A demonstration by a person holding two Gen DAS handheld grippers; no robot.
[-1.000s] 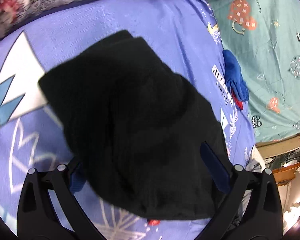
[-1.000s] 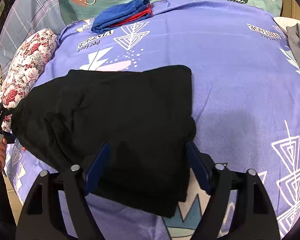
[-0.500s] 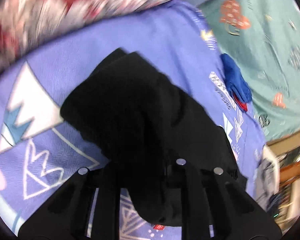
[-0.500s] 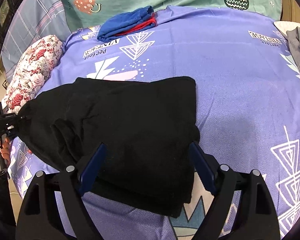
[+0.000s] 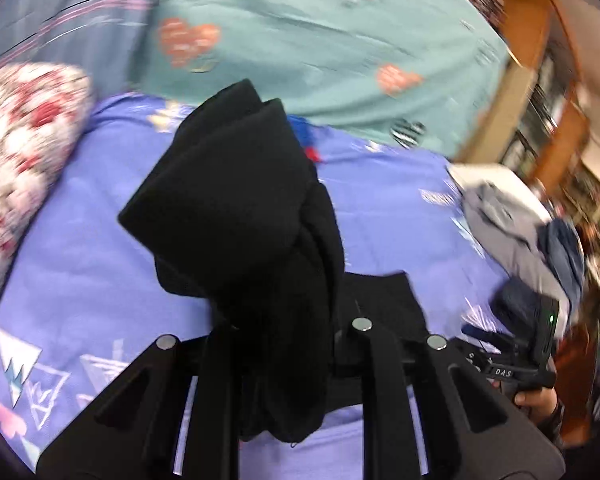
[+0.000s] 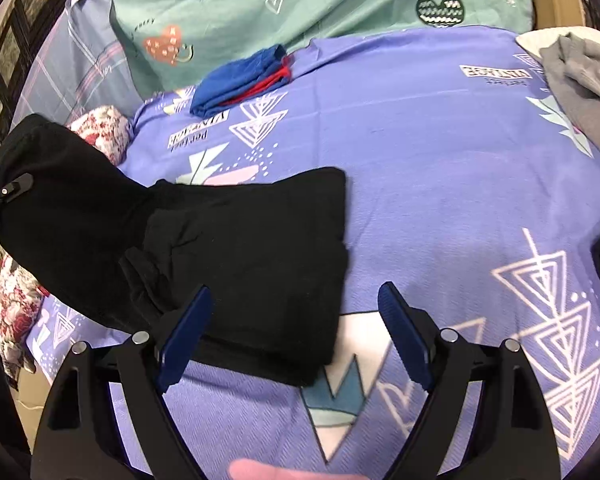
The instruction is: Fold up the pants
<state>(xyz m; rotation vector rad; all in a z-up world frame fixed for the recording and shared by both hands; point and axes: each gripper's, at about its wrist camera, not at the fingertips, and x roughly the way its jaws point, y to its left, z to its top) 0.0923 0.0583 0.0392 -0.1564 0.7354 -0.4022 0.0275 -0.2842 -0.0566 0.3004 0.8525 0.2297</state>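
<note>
On the purple bedspread (image 6: 440, 168) our black pants (image 6: 252, 256) lie half-folded; our left gripper (image 5: 284, 332), clamped on one end, lifts it. Right gripper (image 6: 296, 336) hovers wide, empty. Next: lay that end across, edges matched.

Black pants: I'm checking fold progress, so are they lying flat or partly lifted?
Partly lifted. The left hand-held gripper is shut on one end of the black pants, raised off the bedsheet; the rest lies flat.

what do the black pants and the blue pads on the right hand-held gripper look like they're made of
Black pants: a soft matte knit, maybe fleece or thick cotton; they drape in rounded folds with no sheen. Blue pads on the right hand-held gripper: probably rubber or soft plastic, smooth with a dull shine.
</note>
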